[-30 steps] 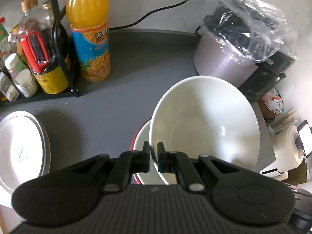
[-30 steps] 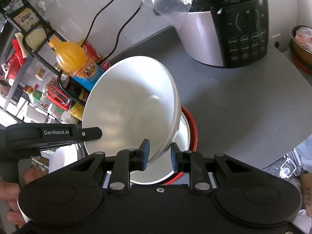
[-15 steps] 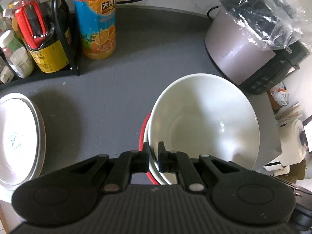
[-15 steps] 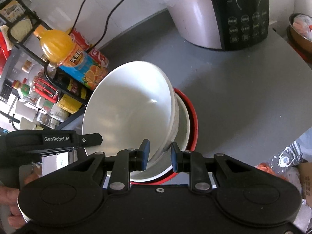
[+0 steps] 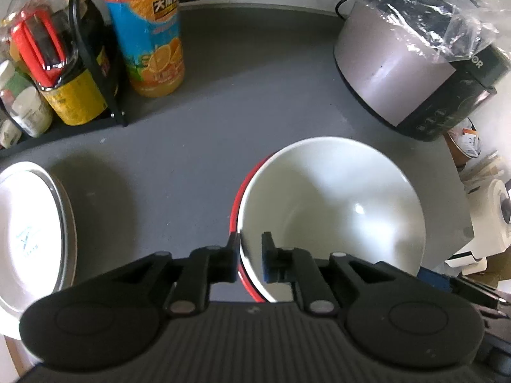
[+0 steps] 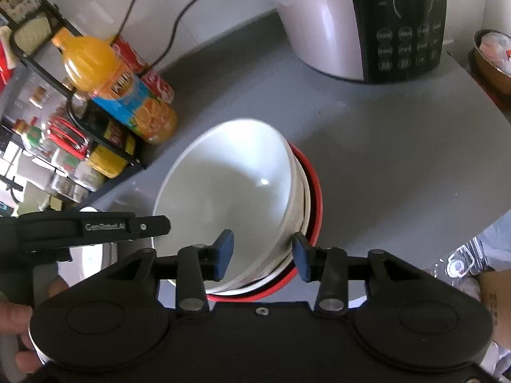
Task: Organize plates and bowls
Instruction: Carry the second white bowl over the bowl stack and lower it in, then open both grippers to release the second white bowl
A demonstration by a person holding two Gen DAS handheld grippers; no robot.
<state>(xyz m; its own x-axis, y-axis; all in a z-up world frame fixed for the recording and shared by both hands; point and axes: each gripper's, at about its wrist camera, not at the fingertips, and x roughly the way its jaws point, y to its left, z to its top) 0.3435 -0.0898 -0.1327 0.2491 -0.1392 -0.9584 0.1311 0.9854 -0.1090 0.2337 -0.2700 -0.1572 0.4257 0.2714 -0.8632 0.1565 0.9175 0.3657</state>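
Grey kitchen counter (image 5: 204, 146): a white bowl (image 5: 332, 210) sits nested in a red-rimmed bowl (image 6: 314, 191) at the centre. From 6 o'clock, the left gripper (image 5: 249, 257) straddles the bowl's near rim, fingers slightly parted, while the right gripper (image 6: 262, 253) stands spread wide around the stack's edge. An orange juice bottle (image 5: 150, 35) stands at 11 o'clock, a rice cooker (image 5: 418, 63) at 1 o'clock, a white plate (image 5: 28, 229) at 9 o'clock.

Grey countertop (image 5: 223, 146) bears stacked bowls (image 5: 332, 210); juice bottle (image 5: 150, 41); cooker (image 5: 415, 73).
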